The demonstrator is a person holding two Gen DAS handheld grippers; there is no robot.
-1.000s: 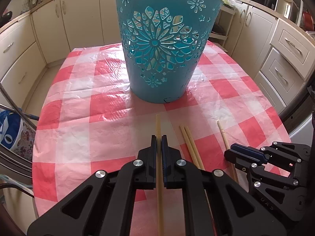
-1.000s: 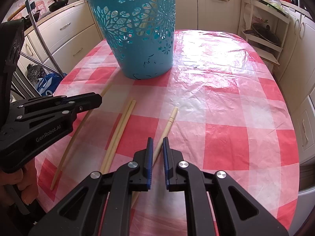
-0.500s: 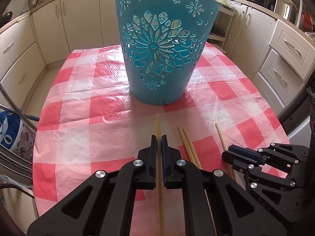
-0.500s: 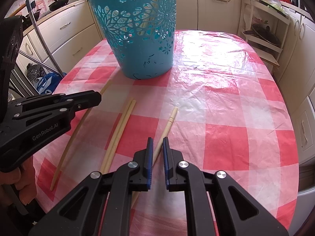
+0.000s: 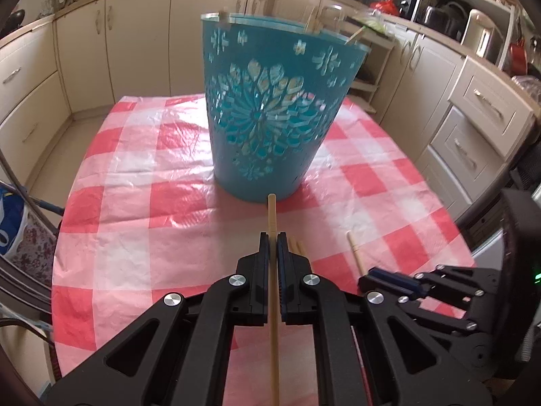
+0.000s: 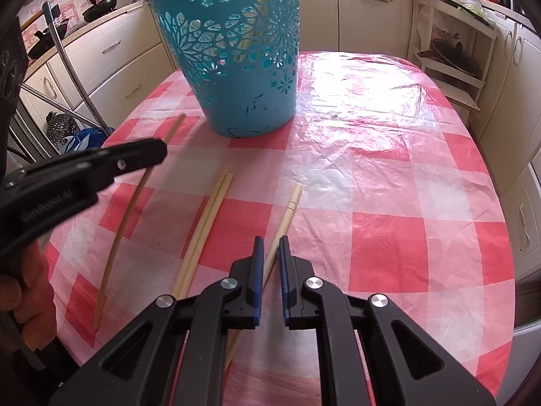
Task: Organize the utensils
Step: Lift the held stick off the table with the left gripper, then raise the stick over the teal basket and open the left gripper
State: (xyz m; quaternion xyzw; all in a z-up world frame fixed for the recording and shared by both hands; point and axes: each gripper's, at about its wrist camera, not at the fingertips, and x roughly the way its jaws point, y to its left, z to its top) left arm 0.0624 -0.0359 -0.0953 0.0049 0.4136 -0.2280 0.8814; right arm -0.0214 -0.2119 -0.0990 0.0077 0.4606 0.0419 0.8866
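A teal cut-out basket [image 5: 274, 115] stands on the red checked table; it also shows in the right wrist view [image 6: 236, 61]. My left gripper [image 5: 272, 237] is shut on a long wooden chopstick [image 5: 272, 216], lifted off the cloth and pointing at the basket's base. In the right wrist view the same chopstick [image 6: 125, 216] shows under the left gripper [image 6: 148, 150]. My right gripper [image 6: 270, 242] is slightly open, with its jaws on either side of a single chopstick [image 6: 289, 209] lying on the cloth. A pair of chopsticks [image 6: 213, 209] lies left of it.
The table [image 6: 389, 176] has a crinkled plastic cover. Utensil tips stick out of the basket rim [image 5: 355, 35]. Kitchen cabinets [image 5: 487, 111] surround the table. A chair frame and blue bag [image 6: 77, 135] stand at the left edge.
My left gripper has risen and tilted with its chopstick, so the basket sits lower and farther in its view. My right gripper has stayed in place over the single chopstick.
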